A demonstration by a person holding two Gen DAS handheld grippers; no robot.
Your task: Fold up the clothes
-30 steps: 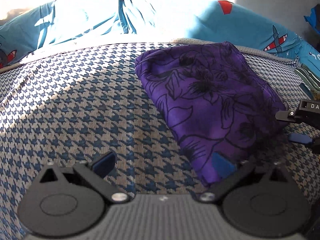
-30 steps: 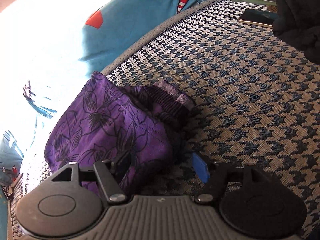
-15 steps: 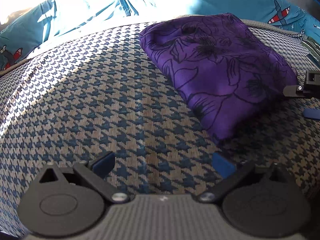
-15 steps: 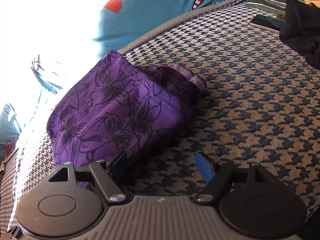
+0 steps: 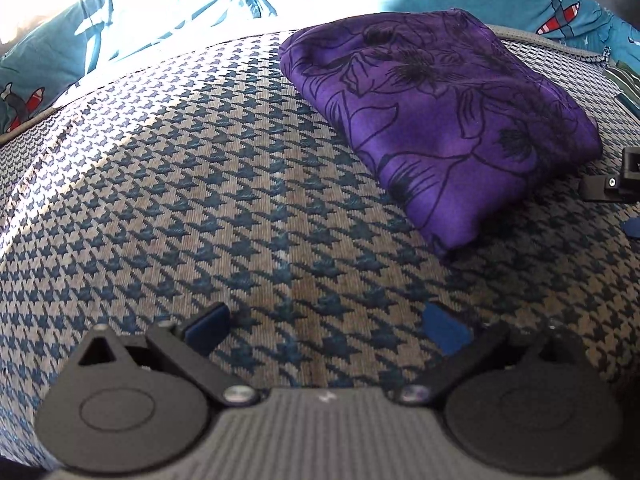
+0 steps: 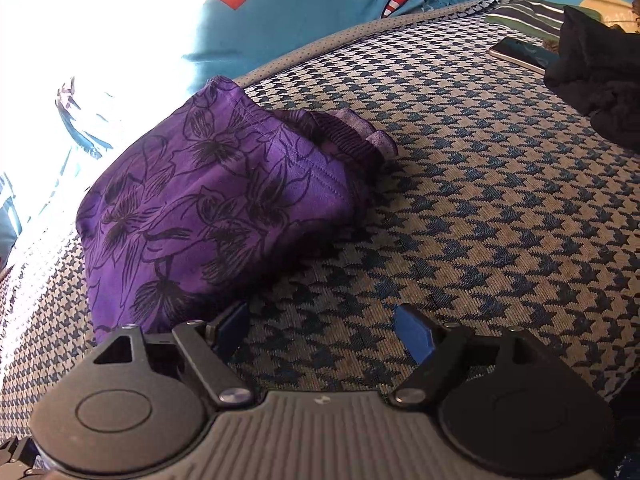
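Observation:
A folded purple garment (image 5: pixel 440 116) with black flower outlines lies on the houndstooth cushion (image 5: pixel 200 200). My left gripper (image 5: pixel 326 326) is open over bare cushion, short of the garment's near corner, with nothing between its blue pads. In the right wrist view the same garment (image 6: pixel 208 208) sits to the left, its ribbed band poking out at the far side. My right gripper (image 6: pixel 324 330) is opening, jaws wide with only cushion between them; its left pad is just beside the garment's near edge. The right gripper's tip (image 5: pixel 616 184) shows at the left view's right edge.
Blue bedding with plane prints (image 5: pixel 560 20) rings the far side of the cushion. In the right wrist view a phone (image 6: pixel 520 54), a dark heap of clothing (image 6: pixel 600 80) and a striped folded item (image 6: pixel 528 16) lie at the far right. Strong sunlight washes out the upper left.
Both grippers have pulled back from the garment; the left pad no longer overlaps its corner. The right jaws have spread wider and let the cloth go. The garment lies still.

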